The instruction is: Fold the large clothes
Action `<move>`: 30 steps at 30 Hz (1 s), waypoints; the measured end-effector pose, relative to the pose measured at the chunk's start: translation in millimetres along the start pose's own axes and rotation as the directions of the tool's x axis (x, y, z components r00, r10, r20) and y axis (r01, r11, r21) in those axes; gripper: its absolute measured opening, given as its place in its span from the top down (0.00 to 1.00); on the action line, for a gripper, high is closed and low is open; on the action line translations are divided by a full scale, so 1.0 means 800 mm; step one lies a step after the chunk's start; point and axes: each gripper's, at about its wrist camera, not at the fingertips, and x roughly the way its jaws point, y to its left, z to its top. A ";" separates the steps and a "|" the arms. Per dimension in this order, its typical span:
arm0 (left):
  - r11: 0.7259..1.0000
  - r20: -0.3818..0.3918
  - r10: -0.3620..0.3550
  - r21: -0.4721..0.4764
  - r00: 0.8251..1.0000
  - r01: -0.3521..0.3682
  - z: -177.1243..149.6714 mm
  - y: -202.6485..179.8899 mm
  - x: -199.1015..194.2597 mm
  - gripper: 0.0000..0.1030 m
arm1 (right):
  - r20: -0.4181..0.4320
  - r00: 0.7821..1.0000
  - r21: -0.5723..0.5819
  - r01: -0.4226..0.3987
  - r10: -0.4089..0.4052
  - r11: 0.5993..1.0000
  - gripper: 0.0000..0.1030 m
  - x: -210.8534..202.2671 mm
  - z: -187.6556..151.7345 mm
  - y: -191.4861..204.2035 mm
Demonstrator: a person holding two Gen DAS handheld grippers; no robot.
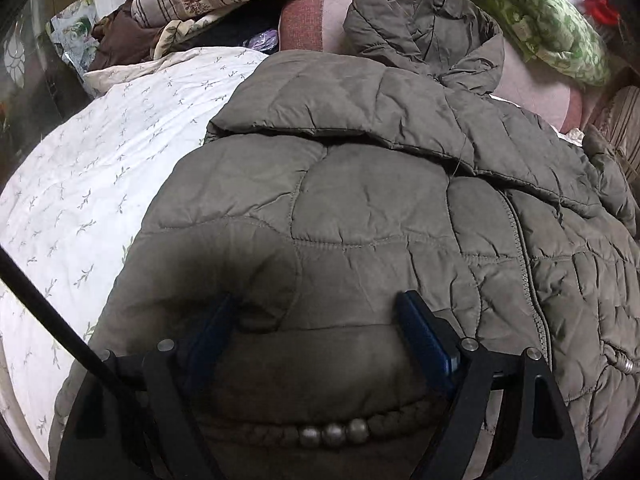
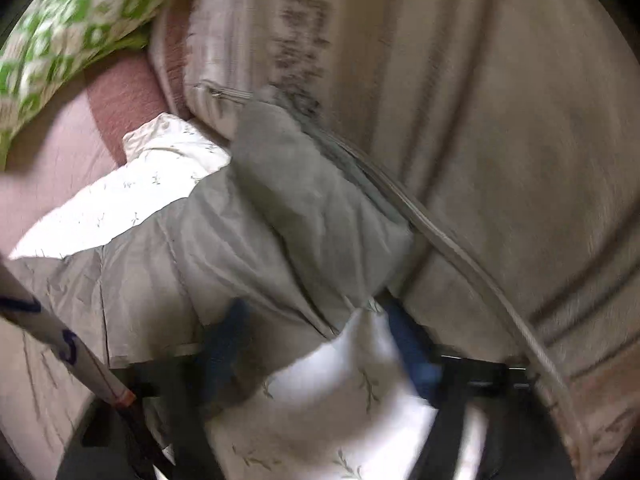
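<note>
Jacket (image 1: 380,200) lies spread on the white sheet (image 1: 80,184) of the bed, quilted side up, one sleeve bunched at the far edge. Left claw (image 1: 320,320) stands wide over the near hem, pads pressing nothing yet. Right claw (image 2: 316,332) — view blurred — straddles a corner of the jacket (image 2: 260,240) beside a striped cushion (image 2: 500,120); we cannot tell whether it grips. We judge the step to be taking both hem corners. Advice: pinch jacket only, not sheet — then lift both sides evenly.
</note>
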 end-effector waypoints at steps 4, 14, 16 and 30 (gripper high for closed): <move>1.000 0.001 -0.015 -0.013 1.000 0.015 0.001 0.004 0.003 0.18 | 0.021 1.000 0.047 0.003 -0.004 0.999 0.89 -0.034 0.004 -0.020; 0.999 0.053 -0.039 0.020 0.998 0.038 0.007 0.008 -0.029 0.19 | 0.249 0.967 0.034 0.042 -0.049 0.999 0.91 -0.249 0.021 -0.033; 0.998 0.118 -0.042 0.052 0.992 0.036 0.011 0.012 -0.059 0.19 | 0.293 0.955 0.032 0.032 -0.040 0.999 0.91 -0.304 0.026 -0.029; 0.980 0.279 0.067 -0.196 0.958 -0.011 0.050 0.173 -0.113 0.19 | 0.334 0.899 -0.384 -0.143 0.282 0.912 0.91 -0.502 -0.073 0.265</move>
